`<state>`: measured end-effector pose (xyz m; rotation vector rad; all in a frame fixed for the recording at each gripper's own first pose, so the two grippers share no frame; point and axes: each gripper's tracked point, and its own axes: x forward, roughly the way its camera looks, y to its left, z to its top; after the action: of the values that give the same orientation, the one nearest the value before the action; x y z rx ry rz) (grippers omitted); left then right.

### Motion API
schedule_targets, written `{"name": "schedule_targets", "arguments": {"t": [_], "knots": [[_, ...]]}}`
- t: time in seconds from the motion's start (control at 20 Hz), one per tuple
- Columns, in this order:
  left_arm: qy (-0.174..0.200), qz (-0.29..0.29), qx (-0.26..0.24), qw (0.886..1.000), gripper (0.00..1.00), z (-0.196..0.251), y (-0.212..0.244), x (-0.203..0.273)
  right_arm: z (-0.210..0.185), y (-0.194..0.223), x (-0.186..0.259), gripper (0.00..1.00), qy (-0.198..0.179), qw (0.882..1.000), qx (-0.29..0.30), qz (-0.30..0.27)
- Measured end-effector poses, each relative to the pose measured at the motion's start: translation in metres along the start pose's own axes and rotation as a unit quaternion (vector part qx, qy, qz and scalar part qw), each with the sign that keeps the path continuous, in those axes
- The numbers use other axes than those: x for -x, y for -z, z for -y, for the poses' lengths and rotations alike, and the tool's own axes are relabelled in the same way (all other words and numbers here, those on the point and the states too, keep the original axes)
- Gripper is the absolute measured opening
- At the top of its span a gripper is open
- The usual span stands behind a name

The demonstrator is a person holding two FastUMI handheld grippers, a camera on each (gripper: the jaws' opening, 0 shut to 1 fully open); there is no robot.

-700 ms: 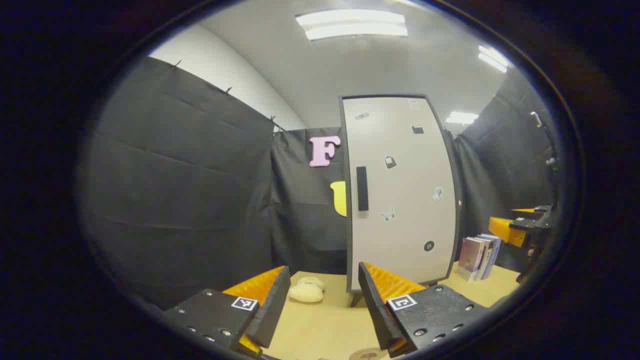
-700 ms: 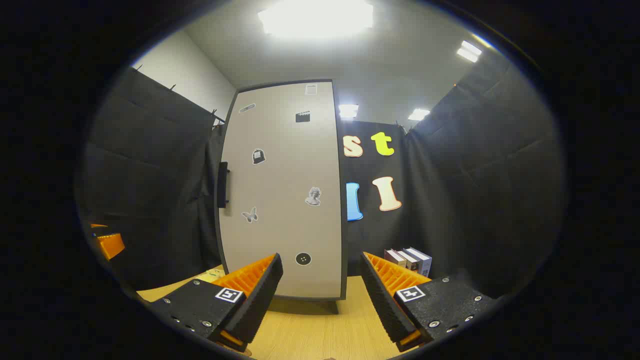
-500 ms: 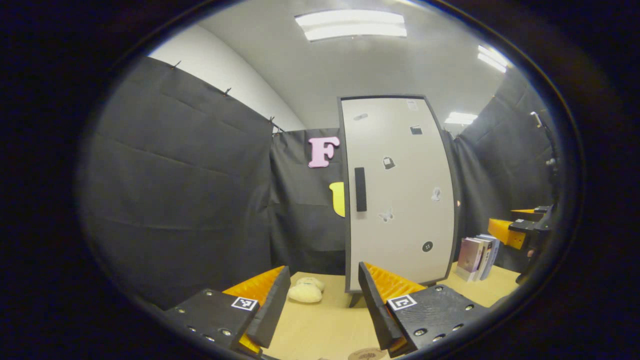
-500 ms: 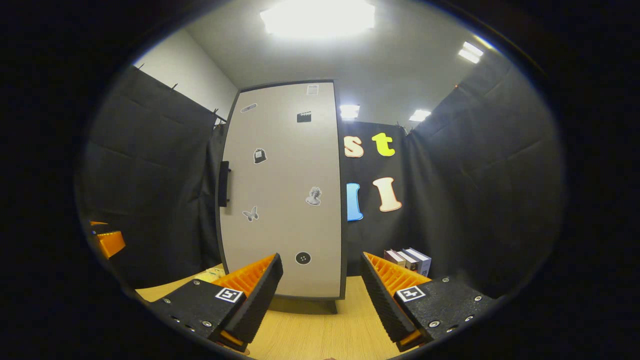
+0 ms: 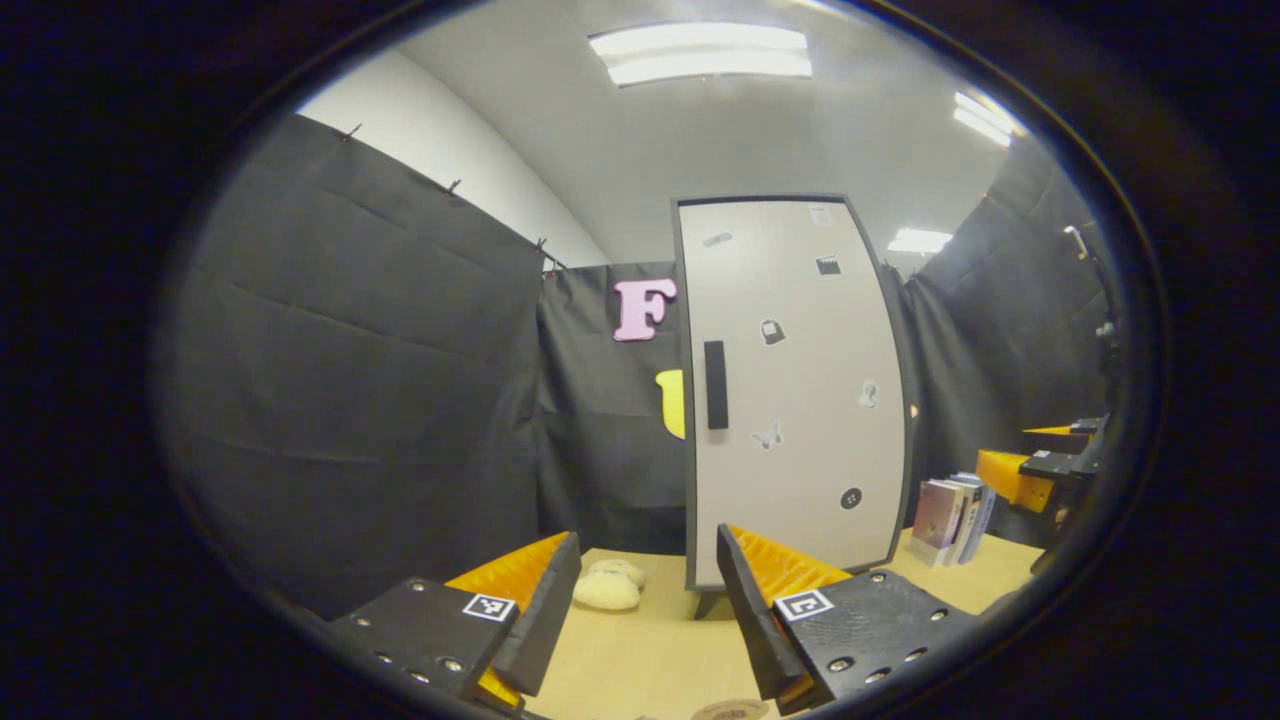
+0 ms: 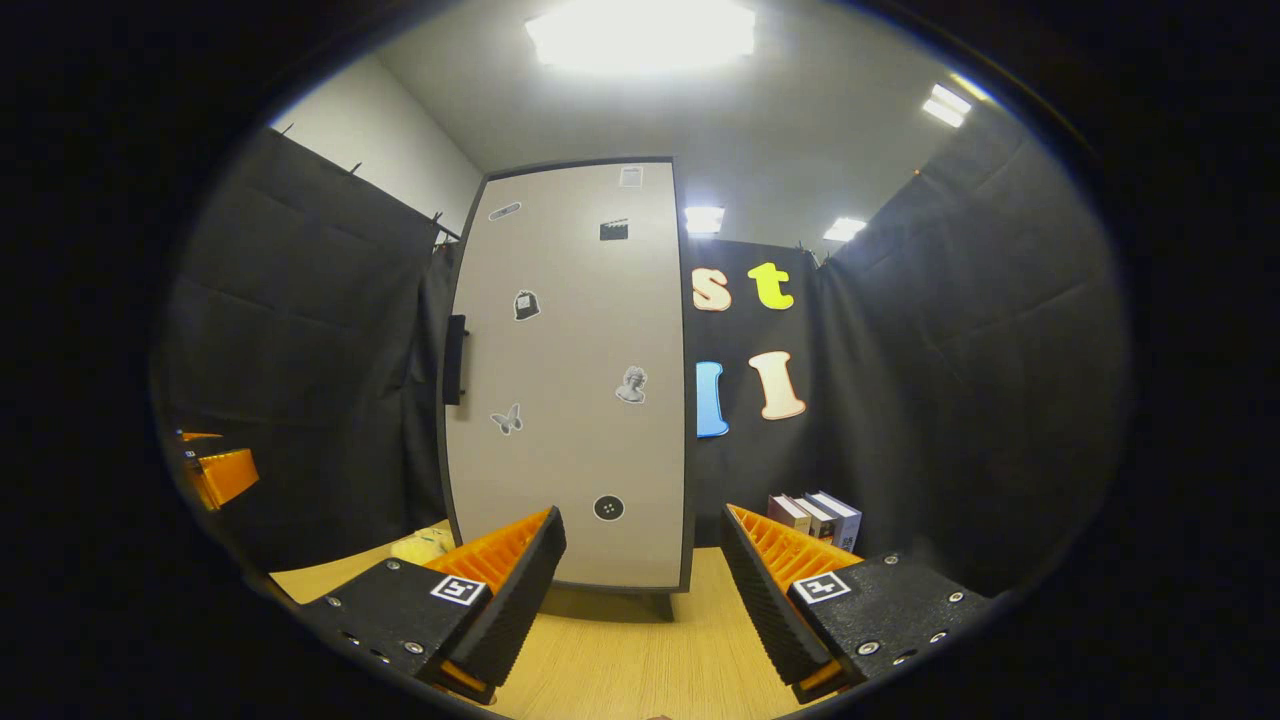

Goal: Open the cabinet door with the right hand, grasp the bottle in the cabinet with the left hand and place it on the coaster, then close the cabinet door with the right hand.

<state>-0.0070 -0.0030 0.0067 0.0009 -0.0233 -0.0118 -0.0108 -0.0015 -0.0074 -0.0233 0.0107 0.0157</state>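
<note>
Ceiling light panels (image 5: 702,52) light the booth from above; in the left gripper view they read as clean white bars, evenly exposed. In the right gripper view the main overhead panel (image 6: 640,32) blows out into a featureless white glare that bleeds onto the ceiling around it. The pale cabinet door (image 6: 570,380) catches soft, even light, casting a faint shadow on the wooden tabletop (image 6: 620,660) beneath it. The black cloth walls swallow light and stay dim, their folds barely visible. Fisheye distortion bows the door's straight edges and compresses everything near the rim, where the scene darkens. Focus holds sharp through the centre, with no motion blur.
</note>
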Motion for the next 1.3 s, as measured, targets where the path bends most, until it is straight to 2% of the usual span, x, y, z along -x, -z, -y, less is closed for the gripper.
{"name": "schedule_targets", "arguments": {"t": [0.1,0.25,0.45,0.55,0.7,0.75,1.3], "knots": [[-0.001,-0.003,0.002,1.0,0.78,-0.001,0.001,-0.001,-0.003,-0.001,0.003,0.95,-0.002,1.0,0.003,0.002],[-0.003,-0.006,0.001,1.0,0.82,-0.002,0.003,-0.004,-0.006,-0.001,0.002,0.95,-0.007,1.0,0.002,0.006],[-0.008,-0.003,-0.008,1.0,0.78,-0.005,0.002,-0.005,-0.017,-0.007,-0.007,0.95,-0.017,1.0,-0.014,0.007],[-0.012,-0.003,-0.008,1.0,0.82,-0.01,0.001,-0.001,-0.027,-0.011,-0.017,0.95,-0.027,0.999,-0.025,0.001],[-0.021,-0.002,-0.018,1.0,0.82,-0.02,-0.001,0.005,-0.044,-0.021,-0.035,0.95,-0.041,0.999,-0.035,-0.001],[-0.025,-0.002,-0.022,0.999,0.78,-0.024,-0.001,0.006,-0.051,-0.025,-0.04,0.95,-0.046,0.998,-0.036,0.001],[-0.077,-0.019,-0.038,0.996,0.78,-0.078,0.008,0.019,-0.122,-0.058,-0.106,0.95,-0.092,0.995,-0.037,0.015]]}}
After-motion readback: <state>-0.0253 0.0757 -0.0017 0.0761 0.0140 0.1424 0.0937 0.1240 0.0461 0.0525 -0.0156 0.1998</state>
